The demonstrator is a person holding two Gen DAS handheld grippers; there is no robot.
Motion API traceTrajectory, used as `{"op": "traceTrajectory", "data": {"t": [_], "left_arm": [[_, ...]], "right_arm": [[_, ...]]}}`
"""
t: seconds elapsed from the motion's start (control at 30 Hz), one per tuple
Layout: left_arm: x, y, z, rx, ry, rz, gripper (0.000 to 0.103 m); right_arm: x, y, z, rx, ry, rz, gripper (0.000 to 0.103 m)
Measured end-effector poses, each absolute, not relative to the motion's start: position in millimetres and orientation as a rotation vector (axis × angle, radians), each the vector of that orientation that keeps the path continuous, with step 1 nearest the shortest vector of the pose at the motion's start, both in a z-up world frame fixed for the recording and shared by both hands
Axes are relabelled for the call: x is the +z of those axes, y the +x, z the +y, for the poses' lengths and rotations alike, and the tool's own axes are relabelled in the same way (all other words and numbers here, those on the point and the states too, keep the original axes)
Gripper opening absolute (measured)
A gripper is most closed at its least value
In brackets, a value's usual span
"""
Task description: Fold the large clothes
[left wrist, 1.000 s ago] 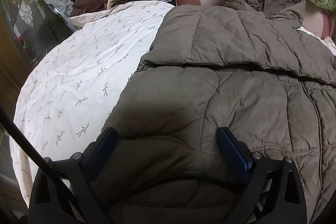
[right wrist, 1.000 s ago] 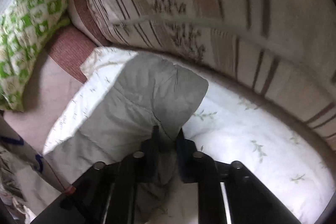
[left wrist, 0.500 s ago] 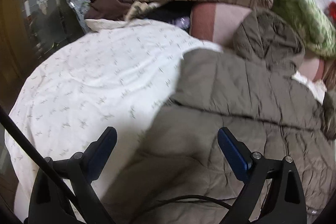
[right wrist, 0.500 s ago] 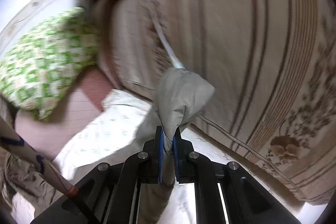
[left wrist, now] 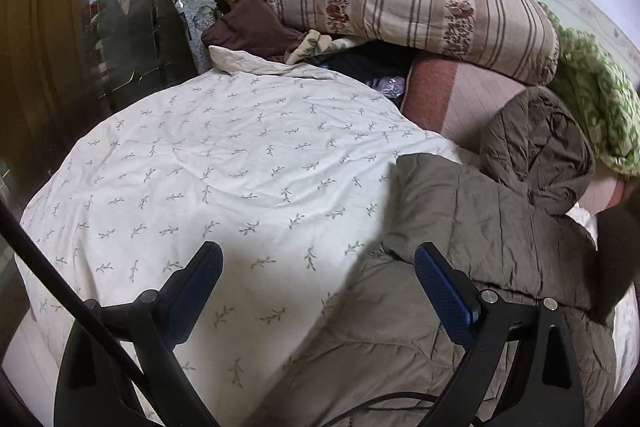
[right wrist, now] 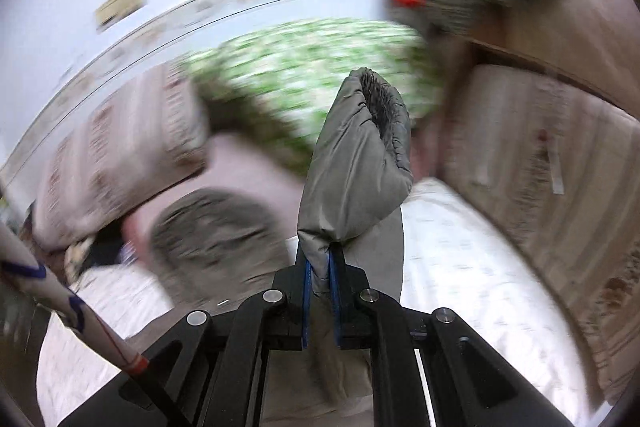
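Note:
An olive-grey quilted down jacket [left wrist: 460,227] lies on the white leaf-print bed cover [left wrist: 224,171], its hood [left wrist: 536,147] at the far right against the pillows. My left gripper [left wrist: 318,265] hangs open above the jacket's left edge, holding nothing. In the right wrist view my right gripper [right wrist: 318,267] is shut on the jacket's sleeve [right wrist: 356,163], which stands up between the blue pads with its cuff opening at the top. The hood [right wrist: 216,235] shows blurred at lower left there.
A striped floral quilt roll [left wrist: 412,11], a green patterned blanket [left wrist: 592,99] and a pink cushion [left wrist: 460,95] are stacked at the head of the bed. Brown clothes [left wrist: 248,19] lie at the back. A glass-panelled door [left wrist: 116,7] stands left.
My right gripper has lifted the sleeve off the bed and swung it round toward the hood. My left gripper has risen and drawn left, off the jacket body, still open.

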State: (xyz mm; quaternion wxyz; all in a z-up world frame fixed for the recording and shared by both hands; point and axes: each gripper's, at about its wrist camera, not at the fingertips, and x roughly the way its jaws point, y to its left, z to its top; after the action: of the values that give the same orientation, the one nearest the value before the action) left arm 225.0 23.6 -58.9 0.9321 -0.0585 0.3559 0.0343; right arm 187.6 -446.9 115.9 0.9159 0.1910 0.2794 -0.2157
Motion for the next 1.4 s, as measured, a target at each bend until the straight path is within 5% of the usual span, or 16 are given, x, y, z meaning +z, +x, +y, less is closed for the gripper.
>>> {"op": "traceTrajectory", "data": {"t": [0.67, 0.77, 0.93, 1.4], "left_arm": [[-65.4, 238.5, 33.3, 0.079, -0.141, 0.772, 0.097], [-67.2, 243.4, 34.8, 0.074, -0.141, 0.783, 0.097], [-73.0, 251.9, 39.8, 0.052, -0.18, 0.807, 0.097], [-86.7, 286.6, -14.8, -0.232, -0.312, 0.909, 0.097]], "right_arm": [[-58.8, 288.6, -270.8, -0.029, 0.385, 0.942, 0.01], [-85.1, 300.3, -252.2, 0.014, 0.397, 1.011, 0.016], [-89.1, 290.1, -241.3, 0.067, 0.391, 0.989, 0.065], [-76.6, 186.0, -370.7, -0.168, 0.352, 0.89, 0.069]]}}
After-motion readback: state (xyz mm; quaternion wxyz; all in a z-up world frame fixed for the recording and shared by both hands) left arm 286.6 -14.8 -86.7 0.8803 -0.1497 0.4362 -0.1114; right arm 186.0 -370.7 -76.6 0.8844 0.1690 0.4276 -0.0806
